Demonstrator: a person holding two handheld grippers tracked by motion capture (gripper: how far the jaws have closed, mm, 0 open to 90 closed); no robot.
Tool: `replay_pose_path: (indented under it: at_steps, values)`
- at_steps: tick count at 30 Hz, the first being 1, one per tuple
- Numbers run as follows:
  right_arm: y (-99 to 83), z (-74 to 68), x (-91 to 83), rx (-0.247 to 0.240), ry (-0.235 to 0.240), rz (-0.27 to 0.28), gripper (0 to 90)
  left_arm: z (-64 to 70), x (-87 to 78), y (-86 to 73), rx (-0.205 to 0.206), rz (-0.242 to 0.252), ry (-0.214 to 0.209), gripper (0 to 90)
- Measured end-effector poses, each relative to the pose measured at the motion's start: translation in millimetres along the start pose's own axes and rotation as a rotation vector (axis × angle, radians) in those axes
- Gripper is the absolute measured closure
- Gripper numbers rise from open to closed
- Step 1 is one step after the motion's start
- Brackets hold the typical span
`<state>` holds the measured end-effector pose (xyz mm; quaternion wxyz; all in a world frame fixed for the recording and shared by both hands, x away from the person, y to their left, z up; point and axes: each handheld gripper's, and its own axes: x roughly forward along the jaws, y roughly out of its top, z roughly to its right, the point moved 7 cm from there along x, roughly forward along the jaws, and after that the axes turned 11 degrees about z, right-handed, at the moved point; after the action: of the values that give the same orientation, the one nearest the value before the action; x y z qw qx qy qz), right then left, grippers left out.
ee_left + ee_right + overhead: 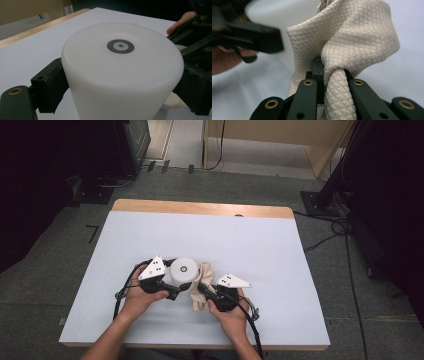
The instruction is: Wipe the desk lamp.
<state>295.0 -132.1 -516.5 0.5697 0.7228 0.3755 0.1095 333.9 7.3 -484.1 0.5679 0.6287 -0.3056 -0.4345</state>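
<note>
Broadly, from the biggest thing down:
Table (280,250): white top with a wooden strip along the far edge; both hands work near the middle of its near half.
White cylinder (183,269): upright on the table, a small grey ring mark at the centre of its flat top; the cloth lies just beside it on the right, seemingly touching.
Cloth (204,279): beige, waffle-textured, bunched and lifted into folds – part of it trails down onto the table.
Left gripper (120,87): jaws spread wide and pressed against opposite sides of the white cylinder, clamping it.
Right gripper (329,75): jaws drawn together on a twisted fold of the cloth – firmly pinched.
</note>
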Motion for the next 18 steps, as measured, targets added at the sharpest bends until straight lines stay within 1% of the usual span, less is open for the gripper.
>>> replay_pose_path:
  at_steps: [2, 4, 7, 9, 11, 12, 13, 14, 15, 17, 18]
  values:
    - [-7.2, 3.8, 3.4, 0.013, -0.013, -0.042, 82.8, -0.1, 0.2, -0.2, 0.0, 0.001, -0.004, 8.8]
    - [-11.5, 5.4, 5.7, 0.021, -0.023, -0.063, 82.9, -0.5, -0.3, -0.4, 0.003, 0.0, -0.01, 8.8]
    - [-11.0, 4.9, 5.4, 0.026, -0.02, -0.084, 82.9, -0.2, -1.0, -0.6, 0.012, 0.0, -0.021, 8.8]
    - [-8.9, 5.6, 5.9, 0.059, -0.013, -0.106, 82.9, -0.6, -1.1, -1.0, 0.007, 0.001, -0.024, 8.8]
    - [-6.0, 7.1, 7.2, 0.052, -0.013, -0.149, 82.8, -0.2, -0.5, -1.0, 0.007, 0.0, -0.025, 8.8]
    - [-3.1, 9.1, 7.9, 0.017, -0.022, -0.161, 82.7, -0.1, -0.5, -1.1, 0.01, -0.001, -0.027, 8.8]
    - [0.0, 10.8, 8.4, -0.007, -0.028, -0.166, 82.8, 0.2, -0.6, -1.2, 0.009, -0.001, -0.027, 8.8]
    - [2.4, 12.0, 8.8, -0.003, -0.023, -0.165, 82.9, 0.7, -0.7, -1.1, 0.009, -0.004, -0.024, 8.7]
    - [4.2, 12.8, 9.1, 0.013, -0.01, -0.158, 83.0, 1.4, -1.0, -1.0, 0.015, -0.006, -0.022, 8.7]
    - [4.7, 13.5, 9.2, 0.013, 0.002, -0.138, 83.3, 1.3, -1.8, -0.9, 0.009, -0.012, -0.025, 8.7]
    - [3.5, 12.3, 9.1, 0.024, 0.005, -0.131, 83.3, 1.6, -2.2, -0.4, 0.01, -0.023, -0.03, 8.7]
